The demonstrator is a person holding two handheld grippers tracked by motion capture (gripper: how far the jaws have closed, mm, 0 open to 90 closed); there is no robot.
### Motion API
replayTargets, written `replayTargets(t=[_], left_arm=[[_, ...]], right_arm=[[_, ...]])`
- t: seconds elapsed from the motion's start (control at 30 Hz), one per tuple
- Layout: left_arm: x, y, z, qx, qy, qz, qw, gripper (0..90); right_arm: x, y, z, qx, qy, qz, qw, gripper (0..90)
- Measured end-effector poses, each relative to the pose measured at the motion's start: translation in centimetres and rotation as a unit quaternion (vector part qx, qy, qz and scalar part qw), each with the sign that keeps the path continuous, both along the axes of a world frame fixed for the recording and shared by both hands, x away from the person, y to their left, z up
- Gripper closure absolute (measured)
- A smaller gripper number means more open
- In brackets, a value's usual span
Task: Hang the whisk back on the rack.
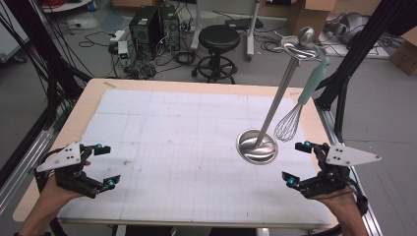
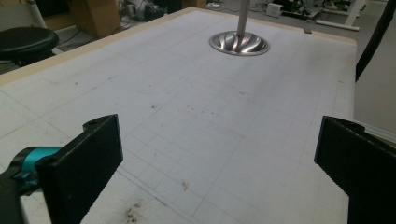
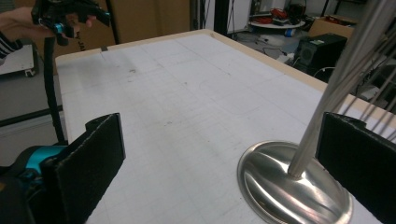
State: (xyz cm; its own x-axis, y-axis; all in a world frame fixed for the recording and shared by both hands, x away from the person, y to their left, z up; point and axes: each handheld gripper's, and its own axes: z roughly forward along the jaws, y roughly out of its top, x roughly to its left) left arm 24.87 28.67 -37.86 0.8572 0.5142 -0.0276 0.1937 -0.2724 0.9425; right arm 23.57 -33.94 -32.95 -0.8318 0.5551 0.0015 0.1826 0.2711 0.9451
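Grippers — left gripper [image 1: 104, 166], right gripper [image 1: 298, 163] — are hanging spread; teal-handled wire whisk [image 1: 295, 109] is hanging on the steel stand [image 1: 257, 146], untouched.

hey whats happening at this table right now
A person holds a gripper in each hand over a white gridded mat. Both the left gripper and the right gripper are open and hold nothing. A steel stand is on the right side of the mat, with a whisk hanging from its top. The right gripper is close to the stand's base, so it looks set to go for the stand or whisk.
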Motion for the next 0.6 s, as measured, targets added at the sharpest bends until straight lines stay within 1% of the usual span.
replayTargets(t=[0.03, 0.1, 0.2, 0.3, 0.37, 0.4, 0.47, 0.5, 0.6], left_arm=[[0.0, 0.0, 0.0, 0.000, 0.002, -0.001, 1.0000, 1.7], [-0.1, -0.1, 0.0, 0.000, 0.001, -0.004, 1.0000, 1.7], [-0.2, -0.1, 0.0, 0.003, 0.001, -0.006, 1.0000, 1.7], [-0.3, -0.2, 0.0, 0.002, 0.000, -0.006, 1.0000, 1.7], [-0.4, -0.3, 0.1, 0.000, -0.001, -0.006, 1.0000, 1.7], [-0.4, -0.3, 0.1, 0.002, -0.002, -0.006, 1.0000, 1.7], [-0.5, -0.4, 0.0, 0.001, -0.002, -0.007, 1.0000, 1.7], [-0.5, -0.4, 0.0, 0.002, -0.003, -0.008, 1.0000, 1.7], [-0.6, -0.5, 0.0, 0.004, -0.002, -0.007, 1.0000, 1.7]], right_arm=[[0.1, 0.5, -0.4, 0.006, 0.000, 0.002, 1.0000, 0.5], [0.1, 0.8, -0.7, 0.005, -0.002, 0.004, 1.0000, 0.5], [0.2, 1.5, -1.5, 0.004, 0.004, 0.009, 0.9999, 0.5], [0.3, 2.1, -2.5, 0.001, 0.009, 0.012, 0.9999, 0.5], [0.5, 2.4, -3.1, 0.003, 0.014, 0.012, 0.9998, 0.5], [0.6, 2.5, -3.4, 0.000, 0.019, 0.011, 0.9998, 0.5], [0.7, 2.7, -3.9, 0.001, 0.020, 0.007, 0.9998, 0.5], [0.8, 2.7, -4.1, 0.005, 0.024, 0.007, 0.9997, 0.5], [1.0, 2.8, -4.6, 0.002, 0.027, 0.004, 0.9996, 0.5]])
